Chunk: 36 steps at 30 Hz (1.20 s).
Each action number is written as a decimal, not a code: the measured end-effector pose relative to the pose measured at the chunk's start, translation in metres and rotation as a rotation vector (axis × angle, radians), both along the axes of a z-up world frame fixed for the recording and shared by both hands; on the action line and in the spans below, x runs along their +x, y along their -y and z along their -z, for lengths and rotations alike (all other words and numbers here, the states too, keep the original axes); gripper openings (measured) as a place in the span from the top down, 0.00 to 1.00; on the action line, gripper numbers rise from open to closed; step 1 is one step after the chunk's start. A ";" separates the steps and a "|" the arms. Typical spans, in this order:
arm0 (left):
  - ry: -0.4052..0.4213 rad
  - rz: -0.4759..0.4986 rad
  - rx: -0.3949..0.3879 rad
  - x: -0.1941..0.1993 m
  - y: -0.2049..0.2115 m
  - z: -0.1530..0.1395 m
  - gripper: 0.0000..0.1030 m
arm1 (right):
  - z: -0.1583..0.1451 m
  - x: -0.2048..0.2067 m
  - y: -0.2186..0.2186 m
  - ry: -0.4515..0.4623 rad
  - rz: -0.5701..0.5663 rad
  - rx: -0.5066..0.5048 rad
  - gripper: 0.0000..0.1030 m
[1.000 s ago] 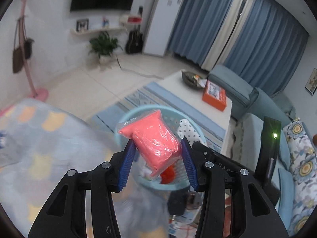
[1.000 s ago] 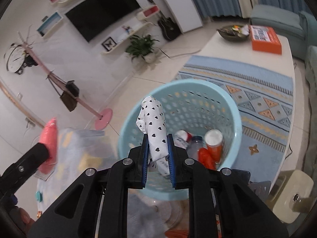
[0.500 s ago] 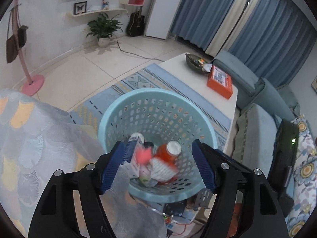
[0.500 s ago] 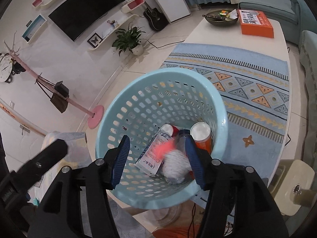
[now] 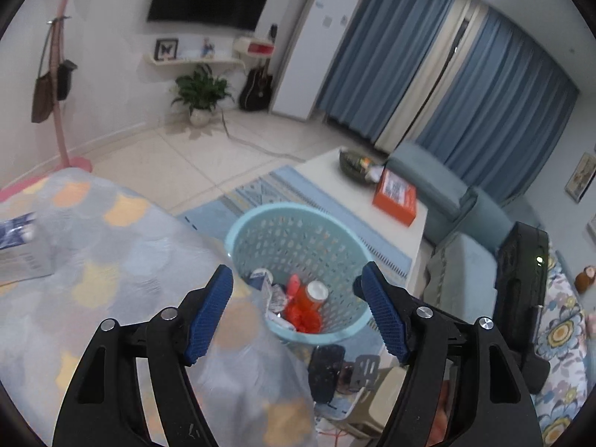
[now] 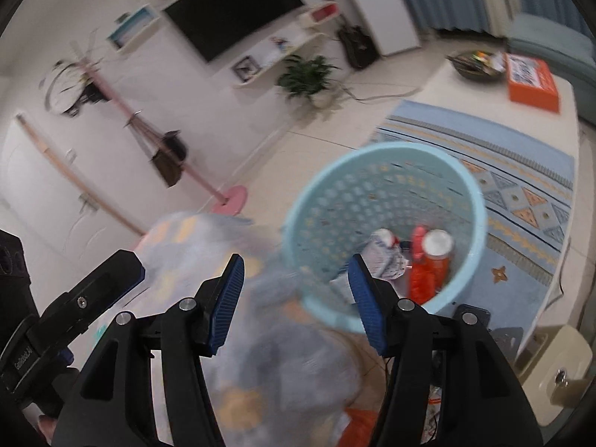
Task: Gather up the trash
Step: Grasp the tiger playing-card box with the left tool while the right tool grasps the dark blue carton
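Observation:
The light blue plastic basket stands on the floor past the edge of the cloth-covered table. Inside it lie an orange bottle, a red-pink bag and a white carton. My left gripper hangs above the table edge, short of the basket. Its jaws are opening and nothing is between them. In the right wrist view the basket holds the orange bottle and a crumpled white bag. My right gripper is open and empty.
A white and blue box lies on the table at far left. Beyond the basket are a patterned rug, a white coffee table with an orange box, and a blue sofa. A beige stool stands beside the basket.
Both grippers opened and dropped their loads, the pink bag and the spotted white bag, into the basket. Both hands then drew back and up from it.

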State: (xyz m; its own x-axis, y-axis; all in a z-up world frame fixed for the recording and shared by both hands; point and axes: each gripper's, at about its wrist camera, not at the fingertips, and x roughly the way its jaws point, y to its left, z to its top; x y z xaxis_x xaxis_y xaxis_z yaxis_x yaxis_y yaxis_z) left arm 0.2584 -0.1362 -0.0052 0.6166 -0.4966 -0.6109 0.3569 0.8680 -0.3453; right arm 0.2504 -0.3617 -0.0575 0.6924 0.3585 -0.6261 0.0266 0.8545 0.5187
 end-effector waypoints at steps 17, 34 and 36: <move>0.411 -0.662 0.063 -0.194 -0.195 -0.094 0.20 | -0.098 -0.069 -0.144 0.164 -0.451 0.153 0.35; 0.041 -0.579 0.183 -0.198 -0.295 0.029 0.11 | -0.110 0.010 -0.325 0.367 -0.618 -0.263 0.25; 0.013 -0.555 0.189 -0.197 -0.298 0.044 0.11 | -0.096 0.037 -0.337 0.331 -0.626 -0.278 0.25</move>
